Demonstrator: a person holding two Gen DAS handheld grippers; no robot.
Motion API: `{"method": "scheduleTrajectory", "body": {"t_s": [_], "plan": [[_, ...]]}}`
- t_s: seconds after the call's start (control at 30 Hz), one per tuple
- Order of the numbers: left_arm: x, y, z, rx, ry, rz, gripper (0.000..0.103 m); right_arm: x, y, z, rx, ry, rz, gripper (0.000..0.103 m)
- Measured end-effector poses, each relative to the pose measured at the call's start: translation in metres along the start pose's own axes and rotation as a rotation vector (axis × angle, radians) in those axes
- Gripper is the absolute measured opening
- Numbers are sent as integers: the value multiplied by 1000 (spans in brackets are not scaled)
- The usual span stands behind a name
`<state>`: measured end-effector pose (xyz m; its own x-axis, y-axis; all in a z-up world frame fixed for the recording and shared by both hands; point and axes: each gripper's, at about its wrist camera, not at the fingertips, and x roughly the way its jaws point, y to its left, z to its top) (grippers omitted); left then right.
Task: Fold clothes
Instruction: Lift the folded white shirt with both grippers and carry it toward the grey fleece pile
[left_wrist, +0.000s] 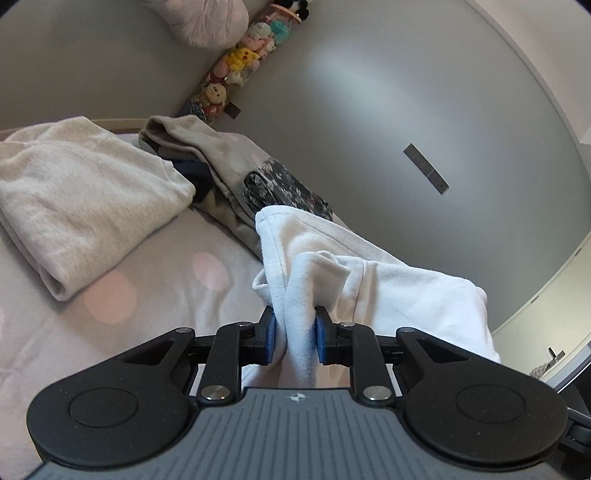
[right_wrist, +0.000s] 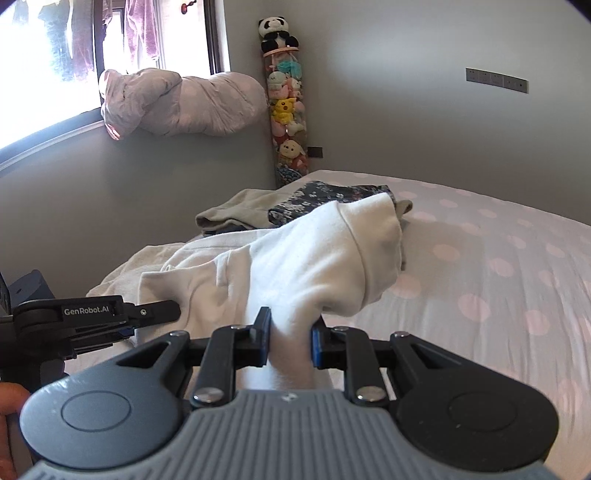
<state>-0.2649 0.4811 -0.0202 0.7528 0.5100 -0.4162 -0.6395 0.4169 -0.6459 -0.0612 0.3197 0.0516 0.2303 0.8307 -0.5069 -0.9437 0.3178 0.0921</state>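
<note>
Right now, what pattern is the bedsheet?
Pale bedsheet with soft pink polka dots; clearest in the right wrist view.

Bright daylight from overexposed window (right_wrist: 44, 62); fisheye bends edges.

A home bedroom: a bed with a pale pink-dotted sheet (right_wrist: 480, 258), a tall clear tube of plush toys (right_wrist: 286, 110), folded clothes (left_wrist: 74, 192), a window (right_wrist: 48, 55).

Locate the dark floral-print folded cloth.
The dark floral-print folded cloth lies on the olive-grey garment at the bed's far end, just behind the lifted white garment.
</note>
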Motion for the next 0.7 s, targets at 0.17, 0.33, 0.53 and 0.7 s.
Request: {"method": "scheduleTrajectory", "body": {"t_s": [0.17, 0.33, 0.53, 0.7], "plan": [[-23, 24, 27, -18, -48, 31, 18, 14, 38, 8, -12, -14, 69, 23], [-48, 53, 52, -13, -77, 67, 18, 31, 73, 16, -10, -14, 135, 23], [-79, 90, 86, 4, -108, 123, 18, 63, 120, 26, -1, -3, 240, 23], [-96, 109, 129, 57, -121, 180, 18, 95, 156, 41, 36, 5, 324, 23]]}}
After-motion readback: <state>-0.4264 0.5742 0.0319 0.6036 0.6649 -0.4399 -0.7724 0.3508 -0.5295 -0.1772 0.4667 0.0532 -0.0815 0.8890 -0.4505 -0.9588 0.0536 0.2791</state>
